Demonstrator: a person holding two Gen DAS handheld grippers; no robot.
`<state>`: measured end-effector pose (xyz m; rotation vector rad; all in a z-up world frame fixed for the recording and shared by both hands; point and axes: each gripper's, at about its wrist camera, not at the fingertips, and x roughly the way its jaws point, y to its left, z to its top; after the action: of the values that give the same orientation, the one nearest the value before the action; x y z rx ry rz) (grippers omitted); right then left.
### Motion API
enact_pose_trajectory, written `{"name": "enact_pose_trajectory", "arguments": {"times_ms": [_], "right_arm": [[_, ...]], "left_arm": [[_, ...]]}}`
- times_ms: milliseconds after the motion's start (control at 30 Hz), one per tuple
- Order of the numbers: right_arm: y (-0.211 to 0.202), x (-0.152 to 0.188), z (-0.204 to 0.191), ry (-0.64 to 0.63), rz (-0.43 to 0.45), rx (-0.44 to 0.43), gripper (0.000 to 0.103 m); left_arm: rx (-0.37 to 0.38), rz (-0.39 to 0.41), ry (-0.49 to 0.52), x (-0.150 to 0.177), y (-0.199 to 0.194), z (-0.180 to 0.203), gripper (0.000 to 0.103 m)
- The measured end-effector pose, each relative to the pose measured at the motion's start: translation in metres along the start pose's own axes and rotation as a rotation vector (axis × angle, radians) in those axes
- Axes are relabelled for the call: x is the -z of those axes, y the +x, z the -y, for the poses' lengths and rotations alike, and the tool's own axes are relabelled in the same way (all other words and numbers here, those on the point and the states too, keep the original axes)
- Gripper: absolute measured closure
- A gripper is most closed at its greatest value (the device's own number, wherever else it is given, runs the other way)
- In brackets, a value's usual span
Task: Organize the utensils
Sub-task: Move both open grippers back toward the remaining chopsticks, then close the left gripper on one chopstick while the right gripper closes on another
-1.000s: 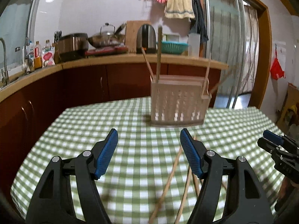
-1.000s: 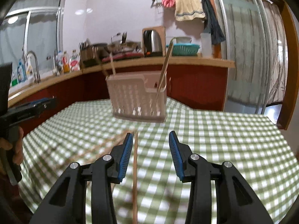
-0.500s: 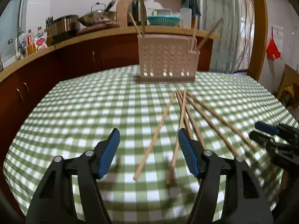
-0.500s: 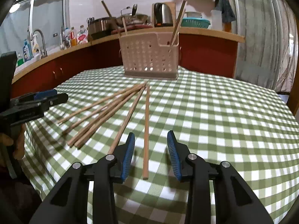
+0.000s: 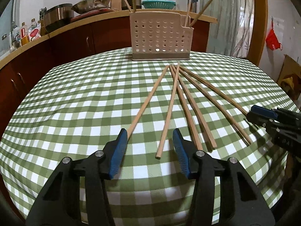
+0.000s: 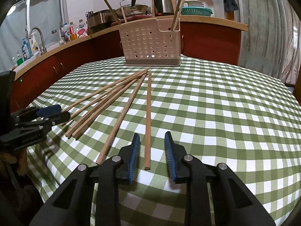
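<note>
Several wooden chopsticks [image 5: 170, 105] lie fanned out on the green checked tablecloth [image 5: 75, 103]; they also show in the right wrist view [image 6: 120, 98]. A beige perforated utensil holder [image 5: 161, 37] stands at the table's far side with a few chopsticks upright in it, and also shows in the right wrist view [image 6: 150, 43]. My left gripper [image 5: 149, 133] is open and empty, the near end of one chopstick lying between its jaws. My right gripper [image 6: 152, 137] is open and empty, straddling the near end of the rightmost chopstick [image 6: 148, 120].
A wooden counter [image 5: 75, 22] with red cabinets runs behind the table, holding pots, a kettle and bottles. A sink tap [image 6: 37, 37] stands at the left. The table's near edge [image 6: 150, 194] lies just under the grippers. A glass door is at the right.
Both grippers have pulled back from the holder and dropped low toward the near ends of the chopsticks. The right gripper's jaws now straddle one chopstick.
</note>
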<state>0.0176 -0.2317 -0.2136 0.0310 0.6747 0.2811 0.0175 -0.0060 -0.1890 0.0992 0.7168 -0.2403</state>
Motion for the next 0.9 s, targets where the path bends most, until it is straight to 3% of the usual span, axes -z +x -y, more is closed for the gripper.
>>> {"name": "enact_pose_trajectory", "arguments": {"times_ms": [167, 367, 533, 900], "right_arm": [[0.001, 0.000, -0.001, -0.005, -0.007, -0.006, 0.079], [0.001, 0.001, 0.001, 0.004, -0.008, -0.008, 0.089], [0.000, 0.002, 0.000, 0.002, -0.008, -0.018, 0.096], [-0.007, 0.000, 0.000, 0.002, 0.020, -0.008, 0.096]], "left_arm": [[0.014, -0.010, 0.006, 0.004, 0.004, 0.002, 0.067], [0.032, 0.002, 0.056, 0.006, 0.002, 0.013, 0.090], [0.053, 0.004, 0.070, 0.006, 0.002, 0.016, 0.096], [0.054, 0.006, 0.073, 0.005, 0.003, 0.016, 0.097]]}}
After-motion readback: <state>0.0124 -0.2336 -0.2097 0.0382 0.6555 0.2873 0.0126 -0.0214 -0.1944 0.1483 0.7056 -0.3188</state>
